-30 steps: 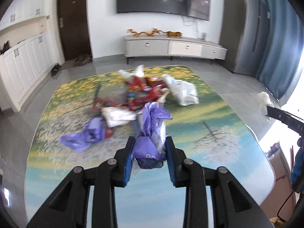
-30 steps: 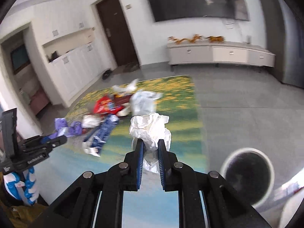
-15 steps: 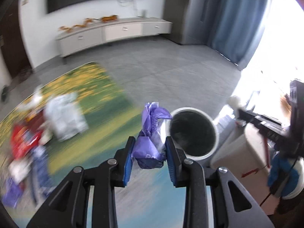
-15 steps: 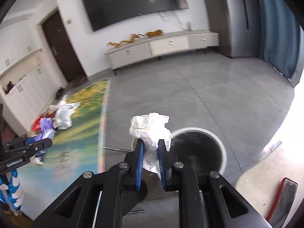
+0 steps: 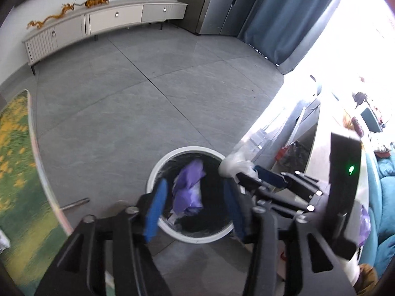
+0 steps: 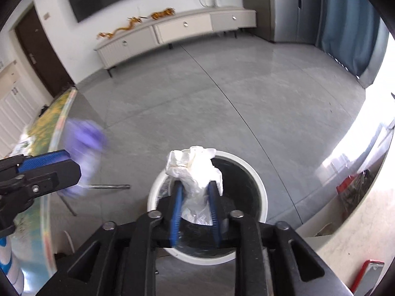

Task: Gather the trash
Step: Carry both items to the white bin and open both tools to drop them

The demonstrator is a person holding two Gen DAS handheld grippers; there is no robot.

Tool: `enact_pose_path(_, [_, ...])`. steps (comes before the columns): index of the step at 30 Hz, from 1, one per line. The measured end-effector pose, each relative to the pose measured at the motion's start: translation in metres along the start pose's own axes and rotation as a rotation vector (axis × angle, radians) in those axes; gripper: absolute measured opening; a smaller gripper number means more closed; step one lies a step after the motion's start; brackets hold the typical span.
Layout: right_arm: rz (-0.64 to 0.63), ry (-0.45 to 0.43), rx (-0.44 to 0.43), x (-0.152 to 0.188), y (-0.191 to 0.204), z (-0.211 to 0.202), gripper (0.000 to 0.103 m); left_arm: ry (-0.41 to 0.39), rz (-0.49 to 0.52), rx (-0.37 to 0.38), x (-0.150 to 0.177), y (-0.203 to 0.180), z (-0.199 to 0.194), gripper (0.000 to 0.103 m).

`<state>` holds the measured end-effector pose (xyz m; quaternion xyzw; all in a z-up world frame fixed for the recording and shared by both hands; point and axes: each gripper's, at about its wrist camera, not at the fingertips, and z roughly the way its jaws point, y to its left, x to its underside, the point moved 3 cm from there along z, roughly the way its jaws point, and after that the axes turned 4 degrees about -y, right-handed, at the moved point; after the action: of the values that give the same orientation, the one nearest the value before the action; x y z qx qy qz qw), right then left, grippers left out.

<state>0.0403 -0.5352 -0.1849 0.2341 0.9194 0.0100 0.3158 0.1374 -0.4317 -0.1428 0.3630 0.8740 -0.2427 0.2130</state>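
My left hand-held gripper (image 5: pixel 195 204) is spread wide with nothing between its blue-padded fingers (image 5: pixel 155 209). Directly beyond it, the crumpled purple plastic bag (image 5: pixel 188 187) sits in the mouth of the round white-rimmed trash bin with a black liner (image 5: pixel 158 170), clear of both fingers; whether it is at rest or dropping I cannot tell.

My right hand-held gripper (image 6: pixel 196 204) is pinching a crumpled white plastic bag (image 6: pixel 195 170), held above the same bin (image 6: pixel 259 194). In the left view, that gripper (image 5: pixel 246 172) reaches over the bin's right rim.

The bin stands on the grey tiled floor (image 5: pixel 138 103), just off the edge of the glass-topped table with a green-and-yellow landscape print (image 5: pixel 17 172). A metal bar (image 6: pixel 108 186) lies beside the bin. A low white cabinet (image 6: pixel 177 32) stands against the far wall.
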Motion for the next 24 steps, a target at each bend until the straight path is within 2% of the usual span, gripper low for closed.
enact_pose_path(1, [0.014,0.0,0.01,0.0,-0.003,0.002,0.038,0.002,-0.009,0.009,-0.002,0.0,0.002,0.053])
enact_pose_path(4, [0.033,-0.008,0.03,0.001,-0.007,0.0,0.046,-0.004,-0.034,0.036,-0.005,0.005,0.001,0.055])
enact_pose_path(11, [0.039,-0.063,0.014,-0.004,-0.001,-0.023,0.048,-0.07,0.003,-0.012,0.008,0.012,-0.031,0.055])
enact_pose_path(14, [0.039,-0.098,-0.017,-0.013,0.012,-0.036,0.048,-0.112,0.032,-0.071,0.02,0.018,-0.058,0.055])
enact_pose_path(18, [0.011,-0.147,-0.065,-0.017,0.039,-0.061,0.048,-0.149,0.044,-0.107,0.039,0.031,-0.091,0.055])
enact_pose_path(21, [-0.016,-0.178,-0.103,-0.018,0.065,-0.079,0.051,-0.176,0.015,-0.118,0.057,0.049,-0.118,0.055])
enact_pose_path(24, [-0.049,-0.194,-0.146,-0.018,0.093,-0.093,0.053,-0.215,-0.013,-0.161,0.073,0.074,-0.15,0.056])
